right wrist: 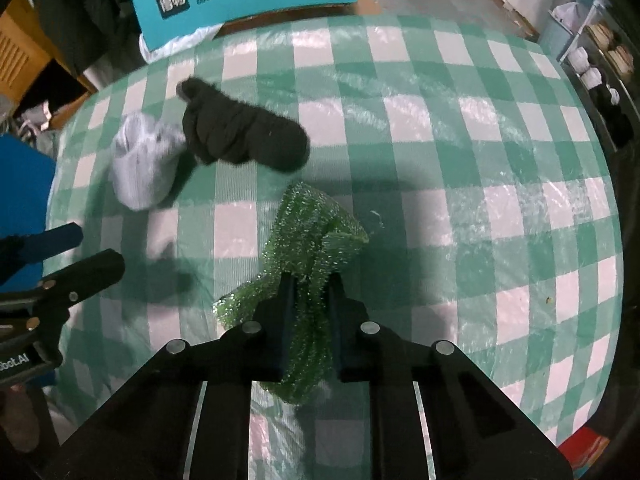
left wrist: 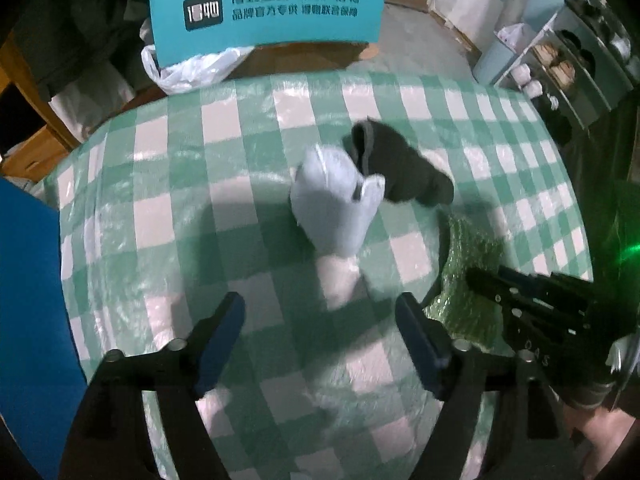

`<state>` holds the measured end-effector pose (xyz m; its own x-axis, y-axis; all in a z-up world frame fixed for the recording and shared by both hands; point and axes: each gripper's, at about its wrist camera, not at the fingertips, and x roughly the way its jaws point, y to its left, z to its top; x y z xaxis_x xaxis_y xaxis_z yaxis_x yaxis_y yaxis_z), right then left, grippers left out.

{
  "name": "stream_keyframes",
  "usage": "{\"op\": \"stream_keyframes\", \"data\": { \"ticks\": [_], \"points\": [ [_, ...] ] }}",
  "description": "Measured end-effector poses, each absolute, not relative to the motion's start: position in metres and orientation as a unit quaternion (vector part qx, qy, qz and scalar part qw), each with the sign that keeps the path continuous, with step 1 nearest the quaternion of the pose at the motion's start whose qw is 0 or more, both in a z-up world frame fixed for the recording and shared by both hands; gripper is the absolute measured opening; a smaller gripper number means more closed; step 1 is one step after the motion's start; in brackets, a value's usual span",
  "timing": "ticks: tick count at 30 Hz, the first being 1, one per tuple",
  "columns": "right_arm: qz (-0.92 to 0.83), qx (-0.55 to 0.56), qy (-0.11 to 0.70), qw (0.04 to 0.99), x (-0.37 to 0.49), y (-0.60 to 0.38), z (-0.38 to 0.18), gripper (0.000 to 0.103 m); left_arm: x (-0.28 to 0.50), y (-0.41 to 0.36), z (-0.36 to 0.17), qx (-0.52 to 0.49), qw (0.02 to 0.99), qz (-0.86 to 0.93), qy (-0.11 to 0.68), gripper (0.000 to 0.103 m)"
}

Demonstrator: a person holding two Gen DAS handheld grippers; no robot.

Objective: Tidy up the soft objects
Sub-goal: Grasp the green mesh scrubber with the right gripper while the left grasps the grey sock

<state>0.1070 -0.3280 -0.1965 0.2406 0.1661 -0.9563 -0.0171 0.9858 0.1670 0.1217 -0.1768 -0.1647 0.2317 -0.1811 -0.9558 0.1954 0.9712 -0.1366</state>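
Clamping the sparkly green cloth point(right wrist: 308, 240), the right gripper point(right wrist: 310, 280) has its jaws drawn close on a bunched fold of it, and only the right wrist view shows this grip plainly: the cloth rises between the two dark fingers and spills forward onto the checked desk point(right wrist: 460, 184). In the left wrist view the same green cloth point(left wrist: 468, 264) appears only partly, at the lower right, with the right gripper point(left wrist: 480, 280) reaching in from the right edge and covering its near end.

The left gripper point(left wrist: 320, 316) hangs above the desk point(left wrist: 180, 184) with its jaws wide apart and nothing between them; its blue-padded fingers point(left wrist: 224, 328) point toward the pale grey sock point(left wrist: 336, 208), which lies just ahead of them. The right wrist view catches only the left gripper point(right wrist: 80, 248) from the side, at the left edge.

The grey sock point(right wrist: 144, 160) and the dark sock point(right wrist: 244, 132) lie touching near the middle of the desk, the dark one behind and to the right of the grey one. The left wrist view shows the dark sock point(left wrist: 400, 168) overlapping the grey sock's open cuff. The green cloth lies near the socks but apart from them.

A teal chair back point(left wrist: 268, 8) with printed lettering stands beyond the far edge of the desk, seen in both views.
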Motion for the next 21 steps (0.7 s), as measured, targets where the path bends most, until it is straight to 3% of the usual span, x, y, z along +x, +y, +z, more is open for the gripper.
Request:
{"op": "stream_keyframes", "data": {
  "ticks": [21],
  "points": [
    [0.055,0.089,0.580,0.808,0.096,-0.355,-0.171,0.014,0.169,-0.200,-0.184,0.043,0.792,-0.108,0.600,0.079]
  ]
}}
